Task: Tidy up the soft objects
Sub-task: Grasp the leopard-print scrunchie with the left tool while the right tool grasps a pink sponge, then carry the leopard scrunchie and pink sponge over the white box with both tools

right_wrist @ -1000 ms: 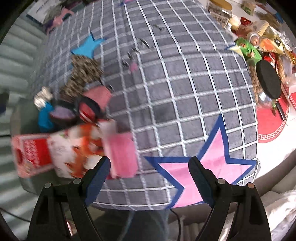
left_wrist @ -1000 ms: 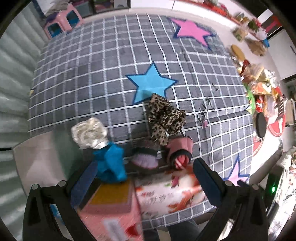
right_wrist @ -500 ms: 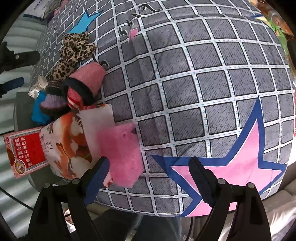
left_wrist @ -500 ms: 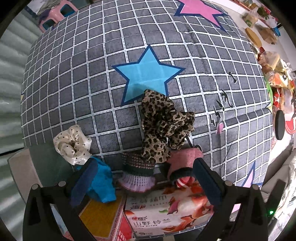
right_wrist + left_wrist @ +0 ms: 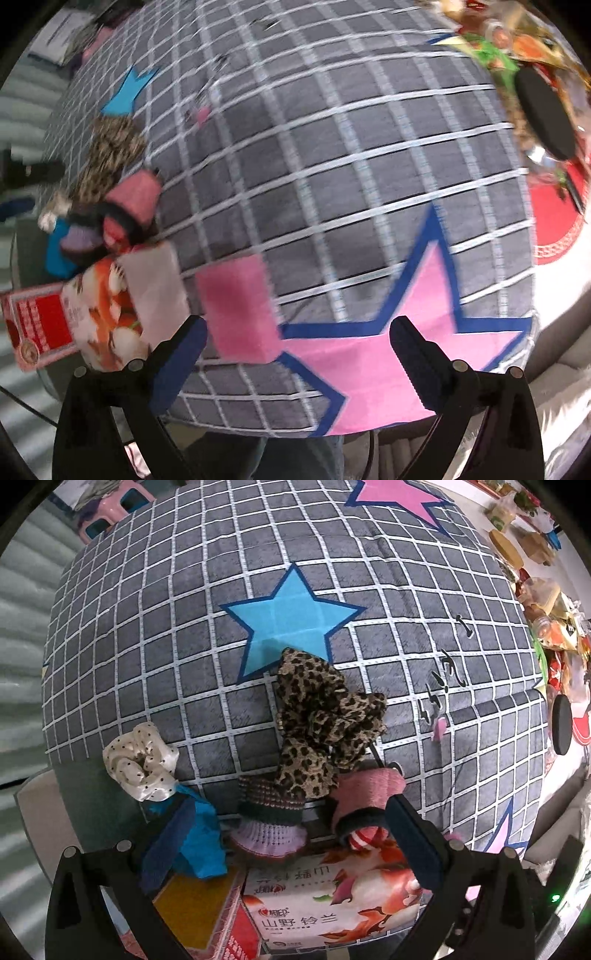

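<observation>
Soft things lie in a row at the near edge of a grey checked mat (image 5: 184,657). They are a cream dotted scrunchie (image 5: 140,764), a blue cloth (image 5: 201,842), a purple knit piece (image 5: 269,819), a leopard-print scrunchie (image 5: 321,723) and a pink knit piece (image 5: 369,794). My left gripper (image 5: 288,845) is open and empty just in front of them. A pink sponge (image 5: 236,306) lies on the mat in the right wrist view. My right gripper (image 5: 295,354) is open and empty, with the sponge beside its left finger.
A floral tissue pack (image 5: 332,904) and a red and yellow box (image 5: 199,915) lie at the mat's near edge; the pack also shows in the right wrist view (image 5: 122,310). Snacks and clutter (image 5: 554,602) crowd the floor to the right. A pink stool (image 5: 110,513) stands far left.
The left gripper has moved in over the row of soft things. The right view has swung; the pink sponge now lies closer between the right fingers and apart from the tissue pack.
</observation>
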Demonstrator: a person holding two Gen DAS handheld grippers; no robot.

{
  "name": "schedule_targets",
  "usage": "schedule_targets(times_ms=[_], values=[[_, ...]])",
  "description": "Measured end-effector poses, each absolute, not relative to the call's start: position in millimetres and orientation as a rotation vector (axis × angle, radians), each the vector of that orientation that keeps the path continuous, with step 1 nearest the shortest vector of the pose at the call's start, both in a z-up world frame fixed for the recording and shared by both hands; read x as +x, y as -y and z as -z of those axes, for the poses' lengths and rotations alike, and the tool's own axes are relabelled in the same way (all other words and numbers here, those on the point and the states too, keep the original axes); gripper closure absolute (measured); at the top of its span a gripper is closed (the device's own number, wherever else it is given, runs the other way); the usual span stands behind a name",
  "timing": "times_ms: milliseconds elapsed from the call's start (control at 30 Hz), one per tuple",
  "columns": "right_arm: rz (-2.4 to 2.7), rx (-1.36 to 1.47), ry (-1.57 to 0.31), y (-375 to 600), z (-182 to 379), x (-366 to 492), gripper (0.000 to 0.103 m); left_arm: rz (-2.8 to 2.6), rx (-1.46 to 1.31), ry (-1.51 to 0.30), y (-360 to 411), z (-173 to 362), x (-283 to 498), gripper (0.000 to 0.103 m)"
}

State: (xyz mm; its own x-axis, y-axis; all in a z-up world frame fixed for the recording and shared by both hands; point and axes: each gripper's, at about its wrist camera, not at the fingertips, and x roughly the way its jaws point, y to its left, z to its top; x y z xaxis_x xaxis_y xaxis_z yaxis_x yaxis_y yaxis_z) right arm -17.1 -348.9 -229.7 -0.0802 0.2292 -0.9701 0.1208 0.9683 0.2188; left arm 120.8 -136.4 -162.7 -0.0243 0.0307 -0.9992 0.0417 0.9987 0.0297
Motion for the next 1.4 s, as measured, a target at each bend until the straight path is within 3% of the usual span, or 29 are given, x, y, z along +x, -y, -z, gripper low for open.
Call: schedule_targets(times_ms=[367, 667, 867, 1033, 1067, 1133, 1267, 1400], values=[[-0.088, 0.191, -1.687, 340.7, 261.3, -25.8, 0.003, -0.015, 0.072, -1.612, 116.5, 175.4, 122.1, 0.000], [-0.087, 0.165, -1.628, 362.8, 246.1, -18.5, 0.003, -0.015, 0.124, -1.624, 134.7, 222.6, 143.9, 0.000], [-0.124, 0.116, -1.648, 313.8, 250.1, 2.9, 0.004, -0.035, 0.243, -1.632, 153.5, 253.1, 158.4, 0.000], [-0.119, 0.028, -1.642, 299.0, 251.4, 8.6, 0.038, -0.015, 0.229, -1.688, 158.4, 280.6, 166.9, 0.018], [-0.122, 0.003, -1.629, 295.8, 248.2, 9.3, 0.053, 0.001, 0.221, -1.690, 157.8, 283.9, 167.5, 0.021], [-0.147, 0.037, -1.633, 293.2, 243.5, 15.9, 0.052, 0.041, 0.216, -1.689, 161.6, 288.2, 167.5, 0.030], [-0.145, 0.122, -1.634, 309.8, 235.2, 28.7, 0.053, 0.092, 0.230, -1.672, 169.1, 287.4, 176.8, 0.060], [-0.138, 0.184, -1.606, 320.5, 219.3, 45.4, 0.053, 0.089, 0.195, -1.654, 162.1, 276.1, 180.4, 0.073]])
